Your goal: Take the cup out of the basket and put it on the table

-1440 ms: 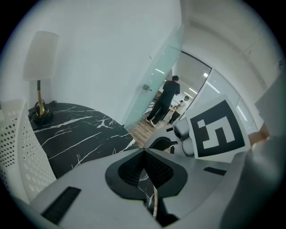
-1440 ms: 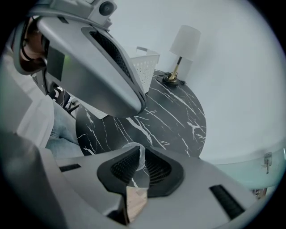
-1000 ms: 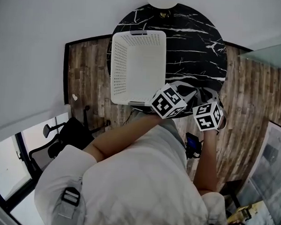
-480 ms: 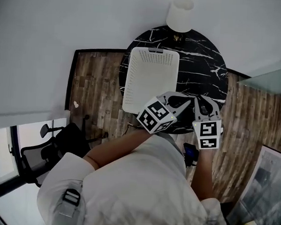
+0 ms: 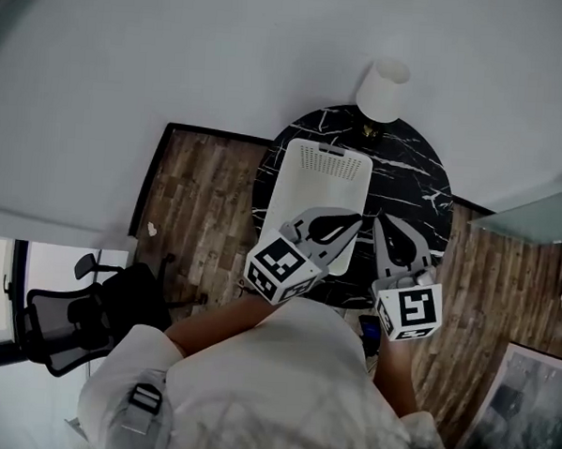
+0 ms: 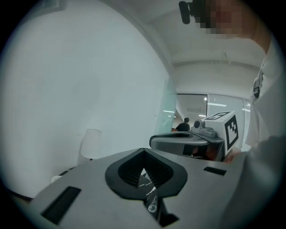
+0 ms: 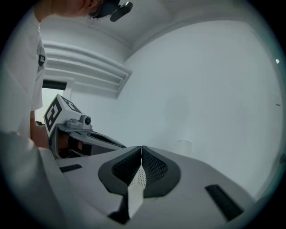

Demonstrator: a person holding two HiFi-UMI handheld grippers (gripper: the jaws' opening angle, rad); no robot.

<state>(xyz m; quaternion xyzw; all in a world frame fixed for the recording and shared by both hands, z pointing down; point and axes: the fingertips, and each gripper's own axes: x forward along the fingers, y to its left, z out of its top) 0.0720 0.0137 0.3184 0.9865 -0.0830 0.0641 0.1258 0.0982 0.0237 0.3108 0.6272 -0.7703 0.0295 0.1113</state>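
Hugging table [image 5: 417, 179] edge, basket [image 5: 313, 178], left claw [image 5: 355, 216], right claw [image 5: 382, 220]

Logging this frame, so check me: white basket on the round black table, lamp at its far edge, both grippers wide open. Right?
Not quite: the left gripper and right gripper are shut, jaws together, as each gripper view shows. The basket, table and lamp are as you said.

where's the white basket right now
In the head view, the white perforated plastic basket sits on the left part of the round black marble table, with the white-shaded lamp beyond its far right corner.
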